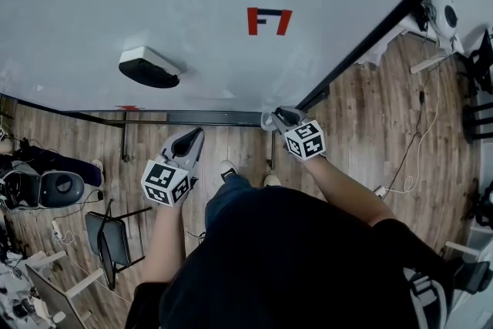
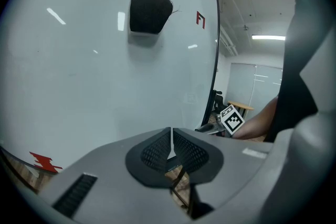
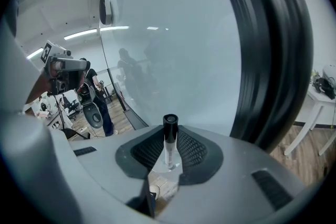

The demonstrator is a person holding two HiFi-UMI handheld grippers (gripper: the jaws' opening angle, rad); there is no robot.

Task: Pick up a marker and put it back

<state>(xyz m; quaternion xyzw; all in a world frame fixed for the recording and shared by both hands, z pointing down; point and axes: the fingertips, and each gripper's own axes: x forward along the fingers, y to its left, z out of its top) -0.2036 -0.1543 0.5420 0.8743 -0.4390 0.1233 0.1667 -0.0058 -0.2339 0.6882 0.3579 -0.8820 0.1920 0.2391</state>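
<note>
A marker (image 3: 169, 140) with a white barrel and a black cap stands between the pads of my right gripper (image 3: 169, 153), cap end pointing away toward the whiteboard (image 3: 173, 34). That gripper is shut on it. From the head view, my right gripper (image 1: 282, 119) hovers at the board's lower edge near its right corner. My left gripper (image 1: 187, 144) sits to the left, just below the black ledge (image 1: 208, 118). Its pads (image 2: 157, 150) are pressed together with nothing between them. A red mark (image 1: 269, 21) is drawn on the board.
A black-and-white eraser (image 1: 149, 67) sticks to the board, left of the red mark. The board's black frame (image 1: 385, 27) runs diagonally at the right. Below are a wooden floor, a black chair (image 1: 108, 239), cables (image 1: 416, 150) and the person's feet (image 1: 227, 169).
</note>
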